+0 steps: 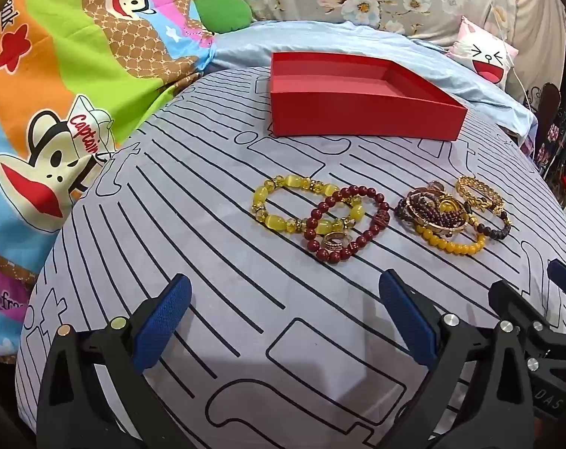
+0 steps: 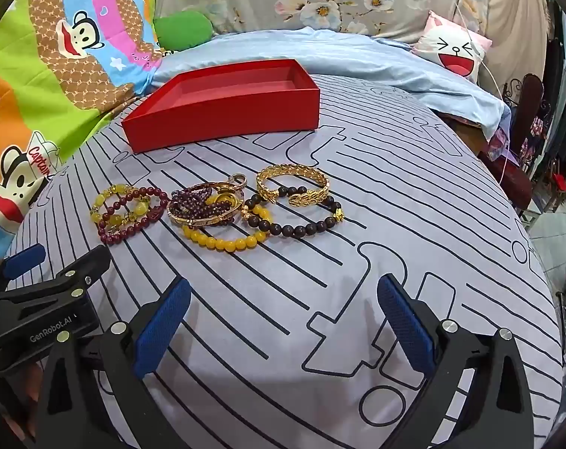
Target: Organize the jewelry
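My left claw (image 1: 285, 321): jaws as wide as they go, nothing between the blue pads (image 1: 162, 323), nothing touched. It hangs tilted down over the striped grey sheet (image 1: 215, 273), on the near side of the jewelry and well apart from it.
Cartoon blanket (image 1: 58, 86): bunched along the left edge of the bed, monkey faces on it.
Yellow bead bracelet (image 1: 283, 202): the leftmost piece, flat on the sheet, ahead of my left claw.
Dark red bead bracelet (image 1: 343, 224): overlaps the yellow one on its right side; a small gold ring (image 1: 333, 241) lies inside its loop.
Red box (image 1: 361, 101): open, shallow, empty as far as I can see, sitting on the sheet beyond all the jewelry, apart from it.
Tangled pile (image 2: 208, 202): a gold bangle with purple beads heaped through it, right of the red bracelet and close to it; I cannot tell how many pieces are in there.
Amber bead bracelet (image 2: 227, 241): pokes out from under the pile on the near side.
Dark brown bead bracelet (image 2: 301, 228): lies to the right of the pile, touching the amber one.
Gold leaf cuff (image 2: 292, 183): rests over the far part of the dark brown bracelet.
My right claw (image 2: 283, 321): also spread fully wide, holding nothing, touching nothing, tilted down over bare sheet on the near side of the dark brown bracelet, beside my left claw.
Pink face cushion (image 2: 453, 52): far right, at the head of the bed.
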Available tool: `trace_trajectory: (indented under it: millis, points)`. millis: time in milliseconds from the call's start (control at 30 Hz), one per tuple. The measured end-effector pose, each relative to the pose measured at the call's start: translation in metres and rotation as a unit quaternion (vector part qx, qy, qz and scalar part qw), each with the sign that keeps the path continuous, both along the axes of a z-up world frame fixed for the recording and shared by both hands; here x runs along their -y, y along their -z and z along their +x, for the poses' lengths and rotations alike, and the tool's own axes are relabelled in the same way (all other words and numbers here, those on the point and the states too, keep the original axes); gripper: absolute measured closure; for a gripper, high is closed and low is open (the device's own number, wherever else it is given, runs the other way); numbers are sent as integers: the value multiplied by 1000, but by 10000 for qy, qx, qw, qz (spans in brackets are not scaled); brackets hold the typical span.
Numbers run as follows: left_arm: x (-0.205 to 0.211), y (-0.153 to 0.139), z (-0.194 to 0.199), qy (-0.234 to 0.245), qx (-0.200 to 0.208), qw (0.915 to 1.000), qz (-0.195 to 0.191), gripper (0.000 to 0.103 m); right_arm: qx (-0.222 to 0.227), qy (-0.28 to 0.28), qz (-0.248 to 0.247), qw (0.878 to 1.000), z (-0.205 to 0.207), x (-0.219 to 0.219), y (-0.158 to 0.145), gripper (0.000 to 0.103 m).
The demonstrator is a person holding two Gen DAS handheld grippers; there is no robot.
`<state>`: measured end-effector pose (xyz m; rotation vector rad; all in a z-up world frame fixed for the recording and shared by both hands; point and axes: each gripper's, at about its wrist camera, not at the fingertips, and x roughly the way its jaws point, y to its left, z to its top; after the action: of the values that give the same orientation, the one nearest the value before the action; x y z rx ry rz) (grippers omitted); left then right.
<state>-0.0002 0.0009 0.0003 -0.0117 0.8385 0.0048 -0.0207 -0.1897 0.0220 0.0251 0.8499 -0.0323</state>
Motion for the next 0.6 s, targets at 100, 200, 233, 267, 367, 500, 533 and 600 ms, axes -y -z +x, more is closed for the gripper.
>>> trace_trajectory:
  millis: [100, 200, 233, 267, 367, 500, 533, 600]
  points:
    - [1, 0, 0, 29, 7, 10000, 62, 7, 18, 2, -2, 10000, 0, 0, 0, 6]
    - [2, -7, 1, 35, 15, 10000, 55, 7, 20, 7, -6, 10000, 0, 0, 0, 7]
    - [2, -8, 1, 32, 12, 10000, 46, 7, 24, 11, -4, 10000, 0, 1, -1, 6]
    - [2, -9, 2, 31, 10, 10000, 34, 7, 28, 19, -5, 10000, 0, 1, -1, 6]
    - [1, -7, 5, 41, 25, 10000, 54, 7, 33, 29, -7, 10000, 0, 0, -1, 6]
    - [2, -10, 8, 49, 19, 10000, 49, 7, 41, 24, -11, 10000, 0, 1, -1, 7]
    - [4, -7, 1, 55, 50, 10000, 54, 7, 43, 25, -13, 10000, 0, 1, -1, 6]
    - [4, -8, 1, 62, 52, 10000, 50, 7, 50, 25, -20, 10000, -1, 2, -3, 7]
